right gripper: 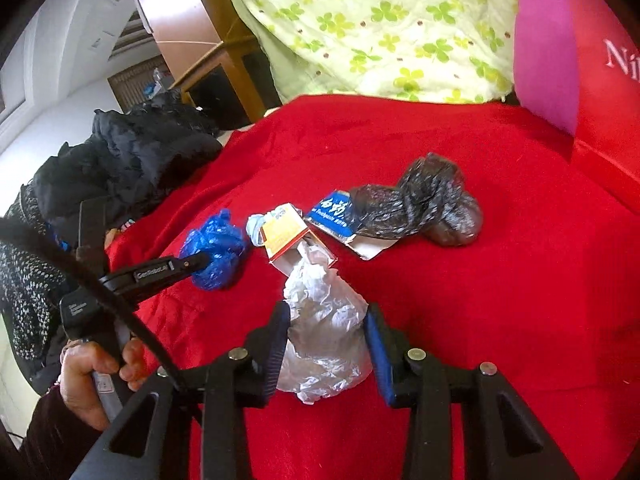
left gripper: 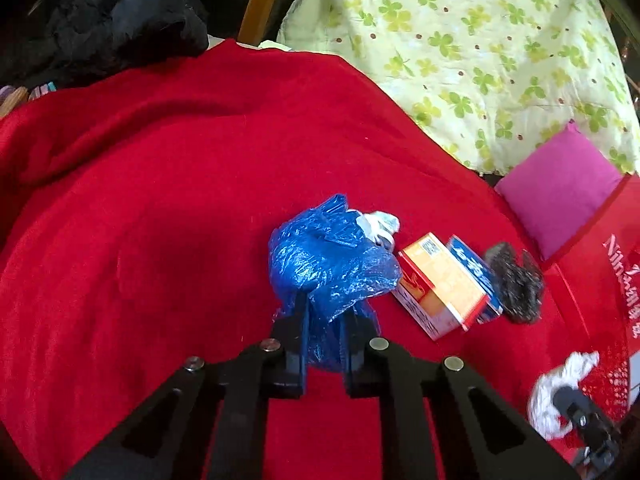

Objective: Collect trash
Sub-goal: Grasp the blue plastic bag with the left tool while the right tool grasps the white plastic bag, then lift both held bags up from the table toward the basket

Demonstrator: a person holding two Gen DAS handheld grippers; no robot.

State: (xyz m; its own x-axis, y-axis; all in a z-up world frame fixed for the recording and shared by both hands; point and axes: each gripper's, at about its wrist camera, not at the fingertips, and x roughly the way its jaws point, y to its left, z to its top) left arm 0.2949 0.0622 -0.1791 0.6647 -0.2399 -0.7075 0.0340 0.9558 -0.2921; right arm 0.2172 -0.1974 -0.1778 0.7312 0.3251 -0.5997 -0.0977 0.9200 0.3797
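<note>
Left wrist view: the left tool (left gripper: 322, 320) is seen clamped on the near tail of a crumpled blue plastic bag (left gripper: 328, 256), whose bulk rests on the red blanket (left gripper: 160, 200). Just right of the bag an orange carton (left gripper: 440, 284) is noted, with a blue carton (left gripper: 476, 270) touching its far side and a dark plastic bag (left gripper: 516, 280) further right. A white tissue wad (left gripper: 380, 224) lies at the far edge of the blue bag. At the near right, white wrapping is seen at the other tool (left gripper: 576, 408).

Right wrist view: the right tool (right gripper: 326, 344) is seen with its pads closed against both sides of a crumpled clear-white plastic wrapper (right gripper: 324, 332). The wrapper's far end appears to touch, possibly enter, the open orange carton (right gripper: 286, 236). A red bag (right gripper: 608, 92) stands at the far right, probably the collection point.

Risks, judged: thin film could slip from either grip if only a loose fold is pinched. The carton could be dragged along if the wrapper is snagged in it.
</note>
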